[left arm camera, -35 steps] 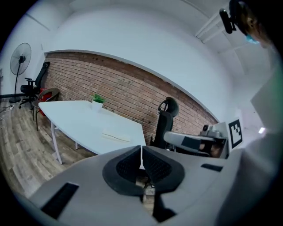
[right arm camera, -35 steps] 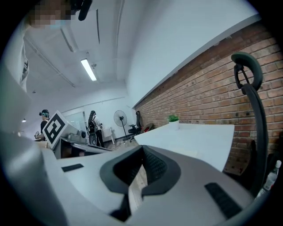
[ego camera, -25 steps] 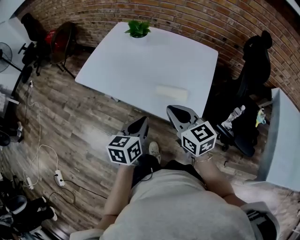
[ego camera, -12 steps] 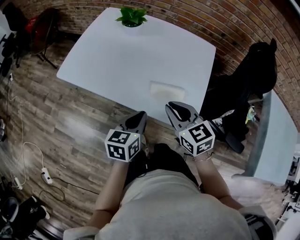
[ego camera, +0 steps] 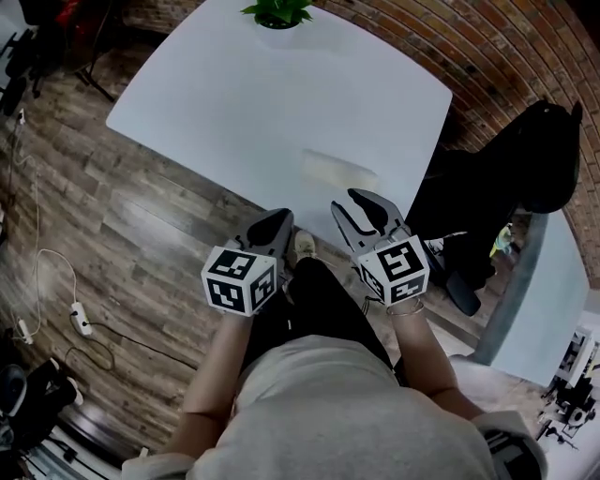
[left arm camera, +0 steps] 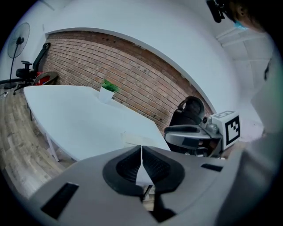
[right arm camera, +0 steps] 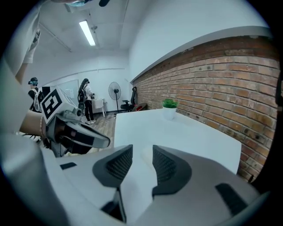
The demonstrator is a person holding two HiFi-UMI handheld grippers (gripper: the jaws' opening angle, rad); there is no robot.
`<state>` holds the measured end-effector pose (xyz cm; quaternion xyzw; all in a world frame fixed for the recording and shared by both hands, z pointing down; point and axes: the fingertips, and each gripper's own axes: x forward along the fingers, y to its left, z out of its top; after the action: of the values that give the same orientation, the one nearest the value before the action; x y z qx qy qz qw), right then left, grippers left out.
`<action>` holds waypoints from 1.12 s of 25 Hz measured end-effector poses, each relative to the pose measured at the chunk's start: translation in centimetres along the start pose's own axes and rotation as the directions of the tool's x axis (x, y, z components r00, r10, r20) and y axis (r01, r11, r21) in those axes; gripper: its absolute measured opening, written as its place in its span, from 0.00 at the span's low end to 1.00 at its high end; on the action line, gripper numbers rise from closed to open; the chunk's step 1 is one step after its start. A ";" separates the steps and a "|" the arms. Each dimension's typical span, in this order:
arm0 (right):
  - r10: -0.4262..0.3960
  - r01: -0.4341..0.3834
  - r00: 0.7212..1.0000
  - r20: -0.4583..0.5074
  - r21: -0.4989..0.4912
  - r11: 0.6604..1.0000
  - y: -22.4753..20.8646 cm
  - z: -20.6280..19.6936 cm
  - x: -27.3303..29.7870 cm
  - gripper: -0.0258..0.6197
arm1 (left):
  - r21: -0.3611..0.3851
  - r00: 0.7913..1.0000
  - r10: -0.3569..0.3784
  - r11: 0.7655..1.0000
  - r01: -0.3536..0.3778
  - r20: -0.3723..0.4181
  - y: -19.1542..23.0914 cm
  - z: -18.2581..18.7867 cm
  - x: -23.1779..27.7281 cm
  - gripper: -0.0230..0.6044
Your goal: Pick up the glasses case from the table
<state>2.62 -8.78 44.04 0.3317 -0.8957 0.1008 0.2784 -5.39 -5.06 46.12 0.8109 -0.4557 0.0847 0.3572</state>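
The pale, soft-edged oblong case (ego camera: 339,172) lies flat on the smooth white table (ego camera: 216,103), by its near edge, just beyond both grippers. The left gripper (ego camera: 272,225) has its ribbed black pads pressed together, empty. The right gripper (ego camera: 362,206) has its jaws opening, with nothing gripped.

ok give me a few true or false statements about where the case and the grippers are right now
1. The glasses case lies on the white table, near the edge on the person's side. True.
2. The right gripper grips the case. False: its jaws are opening, with nothing between them.
3. The left gripper has its jaws together, empty. True.
4. The potted plant stands beside the case. False: it stands at the table's far edge, well apart.
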 end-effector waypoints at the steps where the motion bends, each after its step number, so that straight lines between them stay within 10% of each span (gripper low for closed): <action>1: -0.007 0.007 1.000 -0.014 -0.013 1.000 -0.8 -0.1 0.3 0.26 | -0.013 1.000 0.010 1.000 -0.010 -0.004 0.1 -0.1 0.3 0.06; 13: 0.131 -0.173 0.965 -0.226 -0.178 0.969 -4.2 -2.2 5.1 0.46 | -0.078 0.998 0.066 0.995 -0.066 0.002 1.8 0.3 4.8 0.06; 28: 0.243 -0.412 0.857 -0.454 -0.322 0.853 -2.9 -5.6 11.0 0.53 | -0.153 0.985 0.173 0.973 -0.173 -0.013 6.0 -0.4 3.9 0.06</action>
<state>0.02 -14.88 54.88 0.0777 -0.8651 0.0238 0.4950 -7.91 -9.43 51.28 0.7382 -0.5299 0.0802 0.4098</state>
